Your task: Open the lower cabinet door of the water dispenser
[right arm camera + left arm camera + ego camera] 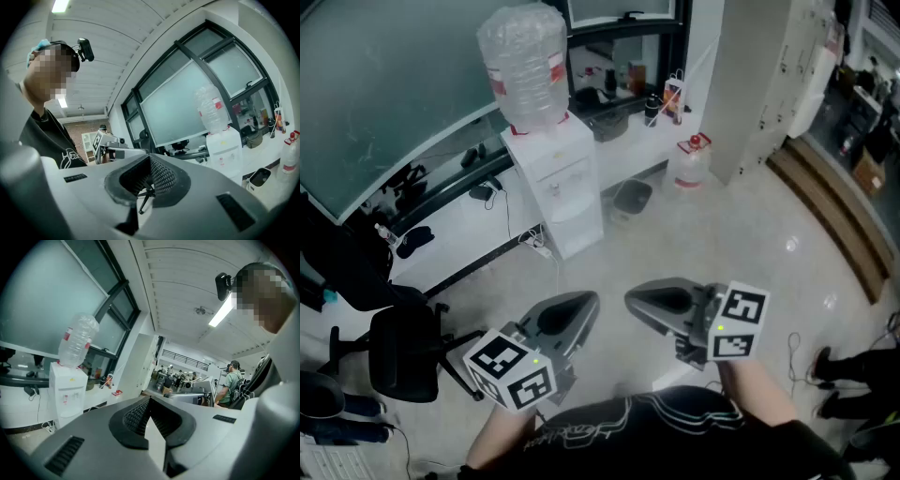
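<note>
The white water dispenser (555, 183) stands against the window wall with an empty clear bottle (525, 66) on top. Its lower cabinet door (575, 228) looks closed. Both grippers are held close to my body, well short of the dispenser. My left gripper (586, 305) is shut with nothing in it, and my right gripper (636, 302) beside it also looks shut and empty. The left gripper view shows the left gripper (149, 401) with the dispenser (68, 390) far off at left. From the right gripper (149, 161), the dispenser (229, 150) shows at right.
A black office chair (398, 352) stands at the left. A small bin (631, 199) and a red-capped jug (689, 161) sit right of the dispenser. White lockers (769, 84) rise at the back right. Someone's shoes (827, 375) show at the right edge.
</note>
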